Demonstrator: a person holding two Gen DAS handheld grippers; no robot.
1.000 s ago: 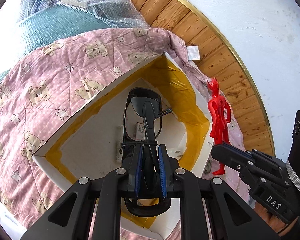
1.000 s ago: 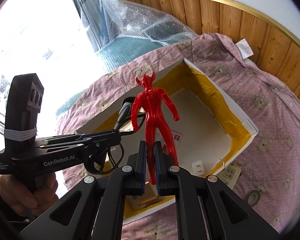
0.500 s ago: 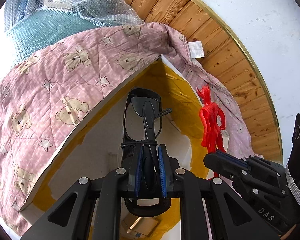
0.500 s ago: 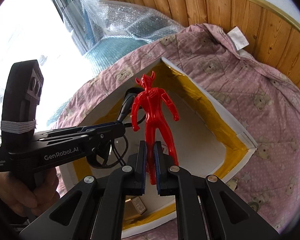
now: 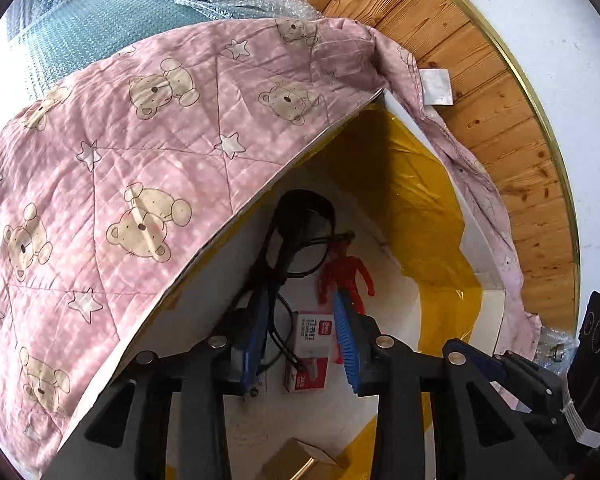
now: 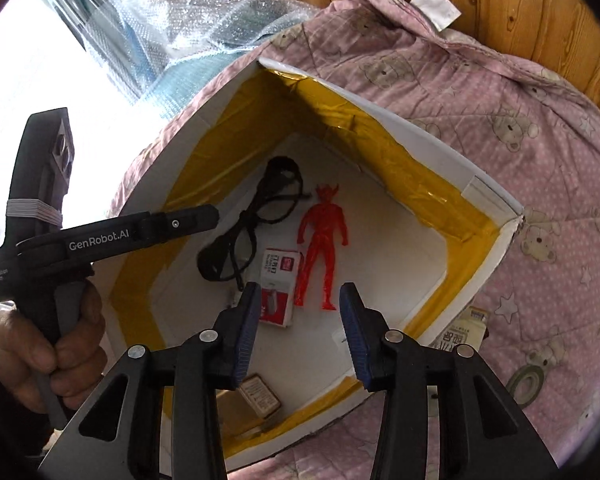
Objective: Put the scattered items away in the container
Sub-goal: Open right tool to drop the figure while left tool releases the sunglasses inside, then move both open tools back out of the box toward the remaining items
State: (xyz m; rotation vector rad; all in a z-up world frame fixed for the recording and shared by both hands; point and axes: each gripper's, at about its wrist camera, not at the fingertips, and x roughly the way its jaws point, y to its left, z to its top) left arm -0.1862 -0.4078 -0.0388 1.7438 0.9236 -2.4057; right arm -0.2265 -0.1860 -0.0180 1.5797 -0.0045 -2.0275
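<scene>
Both tools are black with ribbed blue pads [image 6: 247, 332] and silver screws; the left tool [image 6: 100, 236] reads "GenRobot.AI", white-banded handle

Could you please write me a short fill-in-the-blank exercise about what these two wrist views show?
1. The red figure lies inside the ___.
2. Both the left gripper and the right gripper are ___.
3. The black glasses lie beside the figure, toward the ___ gripper.

Missing words: box; open; left
</scene>
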